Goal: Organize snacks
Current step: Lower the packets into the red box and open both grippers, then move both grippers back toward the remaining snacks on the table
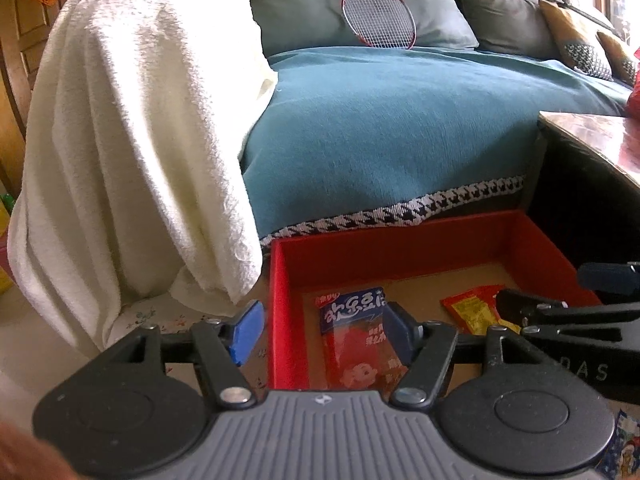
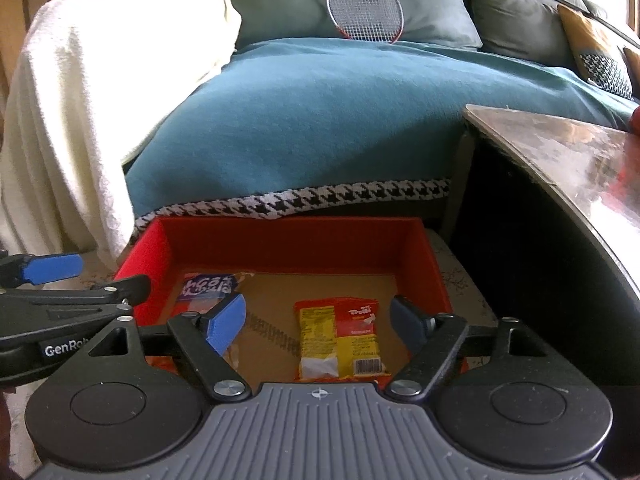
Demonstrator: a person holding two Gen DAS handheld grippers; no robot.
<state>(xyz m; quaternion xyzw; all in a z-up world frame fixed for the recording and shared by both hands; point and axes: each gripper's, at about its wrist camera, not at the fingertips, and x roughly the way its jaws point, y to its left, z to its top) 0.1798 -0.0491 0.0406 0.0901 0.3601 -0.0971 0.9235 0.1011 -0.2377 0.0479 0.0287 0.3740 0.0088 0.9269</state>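
Both tongs hang spread apart and empty over the red box (image 2: 280, 240) on the floor by the sofa: the left tongs (image 1: 320, 334) above its left wall, the right tongs (image 2: 318, 322) over the middle. Inside lie a blue-and-red snack packet (image 1: 352, 336) at left and a yellow-and-red Trolli packet (image 2: 340, 340) beside it, apart.

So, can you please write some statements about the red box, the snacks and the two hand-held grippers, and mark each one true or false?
1. Two snack packets lie in the red box. True.
2. The right hand-held gripper grips the yellow-red packet. False: it is open, holding nothing.
3. The blue-red packet lies in the box. True.
4. The left hand-held gripper is shut. False: open.
5. A badminton racket lies in the box. False: it is on the sofa.
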